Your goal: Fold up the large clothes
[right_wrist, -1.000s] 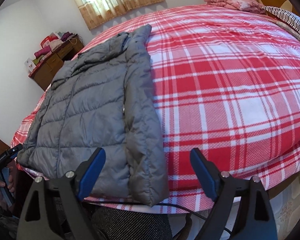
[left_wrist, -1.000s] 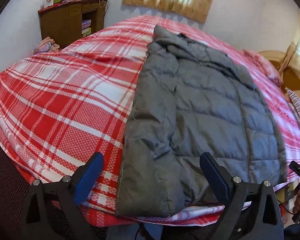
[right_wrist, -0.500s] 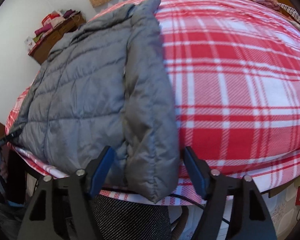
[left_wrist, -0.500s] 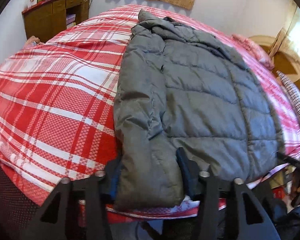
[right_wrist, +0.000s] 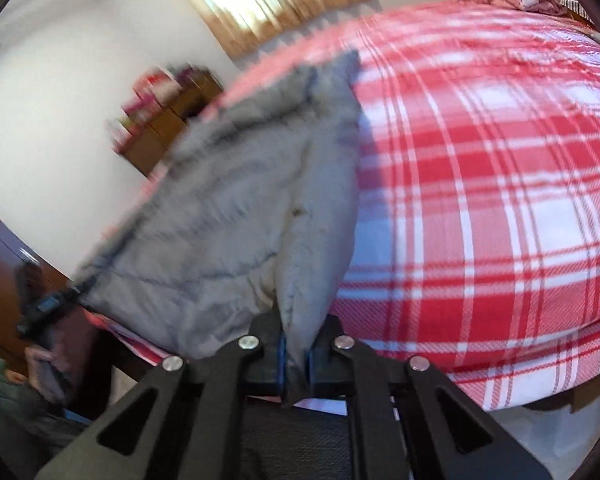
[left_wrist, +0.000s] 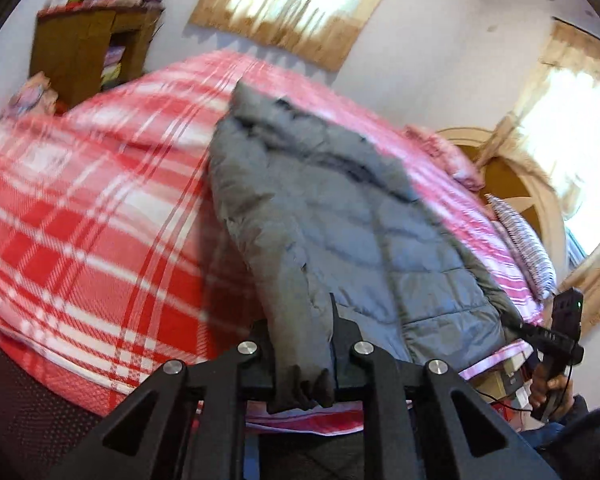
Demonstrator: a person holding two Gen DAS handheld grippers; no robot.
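The grey quilted jacket point(left_wrist: 340, 216) lies lengthwise on the bed point(left_wrist: 80, 208) with its red-and-white checked cover, collar end toward the curtained window at the top of the left wrist frame and hem at the near edge, bottom centre. Both grippers have just been closing, each with cloth between the jaws. The left gripper point(left_wrist: 302, 344) is clenched on the hem corner at the bottom centre of its view, a bunched dark tail of fabric hanging below the pads. The right gripper point(right_wrist: 296, 354) is clamped on the opposite hem corner at the bottom centre of its own view, the fabric squeezed thin between the blue pads point(right_wrist: 281, 354). In the lower right of the left wrist frame the other tool shows small, held in the person's hand point(left_wrist: 550, 390) at the jacket's far corner. The jacket looks puffy and soft, probably light for its bulk, with a smooth shell that I would guess is rather slippery; it should compress a lot under a pinch and then spring back, so a fold may not stay flat without pressing. The hem corners seem the sensible places to hold, since the stitched edge gives something firmer than padding alone. With only a narrow bite on a slick shell, one corner could slide free. Both views are blurred, and the sleeves cannot be told apart from the body.
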